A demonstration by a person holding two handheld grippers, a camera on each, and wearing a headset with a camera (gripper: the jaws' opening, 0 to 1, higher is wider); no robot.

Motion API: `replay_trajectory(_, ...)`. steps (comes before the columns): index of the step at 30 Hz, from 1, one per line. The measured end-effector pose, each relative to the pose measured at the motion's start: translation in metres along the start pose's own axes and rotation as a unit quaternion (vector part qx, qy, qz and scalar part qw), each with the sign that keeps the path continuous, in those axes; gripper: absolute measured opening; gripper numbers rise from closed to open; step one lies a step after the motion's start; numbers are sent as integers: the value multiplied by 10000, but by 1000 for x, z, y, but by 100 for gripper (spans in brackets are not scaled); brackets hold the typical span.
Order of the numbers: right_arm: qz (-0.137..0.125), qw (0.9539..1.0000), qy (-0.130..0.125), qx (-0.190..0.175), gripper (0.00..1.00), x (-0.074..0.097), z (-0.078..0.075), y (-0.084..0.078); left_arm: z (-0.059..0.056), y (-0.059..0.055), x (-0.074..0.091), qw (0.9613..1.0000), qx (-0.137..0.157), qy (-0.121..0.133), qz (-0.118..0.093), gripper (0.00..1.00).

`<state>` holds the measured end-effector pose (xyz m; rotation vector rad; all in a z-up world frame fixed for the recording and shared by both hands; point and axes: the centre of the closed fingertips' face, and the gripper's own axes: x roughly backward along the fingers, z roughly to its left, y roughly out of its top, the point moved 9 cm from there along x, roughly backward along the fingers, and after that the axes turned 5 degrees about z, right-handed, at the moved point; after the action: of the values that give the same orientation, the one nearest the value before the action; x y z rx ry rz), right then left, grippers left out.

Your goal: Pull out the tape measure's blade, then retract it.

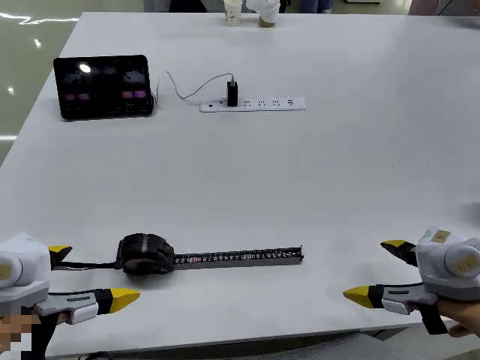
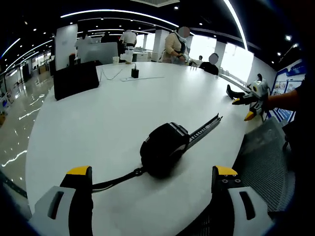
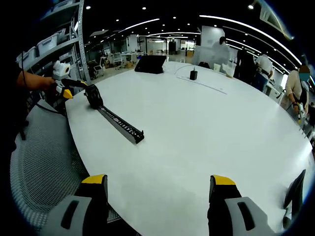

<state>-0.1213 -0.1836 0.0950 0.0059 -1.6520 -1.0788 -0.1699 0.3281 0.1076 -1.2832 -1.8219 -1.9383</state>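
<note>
This looks like a large open-plan office or lab floor. A broad white table with rounded corners (image 1: 337, 187) carries a white power strip (image 1: 255, 104) with a black charger plugged in (image 1: 232, 94), and a black tablet-like screen (image 1: 103, 86) stands propped near one edge. Long white strip lights (image 3: 236, 22) run across a dark ceiling above a glossy pale floor (image 1: 30, 52). Metal shelving stacked with grey storage bins (image 3: 54, 44) lines one side, several people (image 2: 174, 46) stand at the table's far end, and what may be office chairs (image 3: 106, 64) sit further back
</note>
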Motion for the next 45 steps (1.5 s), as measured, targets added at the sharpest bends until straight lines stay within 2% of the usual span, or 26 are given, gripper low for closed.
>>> replay_trajectory(6,-44,9999,-42,-136,92,7,5,-8,2,1,8,9999,-127,56,-50,99)
replay_trajectory(9,-63,9998,-141,-99,93,8,5,-11,5,0,9,9997,-207,115,35,99)
replay_trajectory(12,-56,9999,-70,-136,99,7,8,-11,7,-2,9,9994,-281,131,130,98)
replay_trajectory(15,-56,9997,-19,-217,99,6,8,-11,6,-2,8,9990,-370,97,246,97)
replay_trajectory(17,-85,9996,-17,-272,99,7,6,-9,6,-1,8,9990,-331,73,307,97)
replay_trajectory(29,-71,9998,-6,-201,99,10,4,-10,10,0,11,9993,-289,80,232,99)
replay_trajectory(37,-68,9998,-14,-168,99,12,6,-9,9,-1,12,9992,-282,92,273,99)
replay_trajectory(42,33,10000,54,-51,99,10,9,-6,3,2,7,9992,-287,52,275,99)
replay_trajectory(45,104,9999,104,42,99,5,5,-5,-3,3,2,9992,-273,25,283,99)
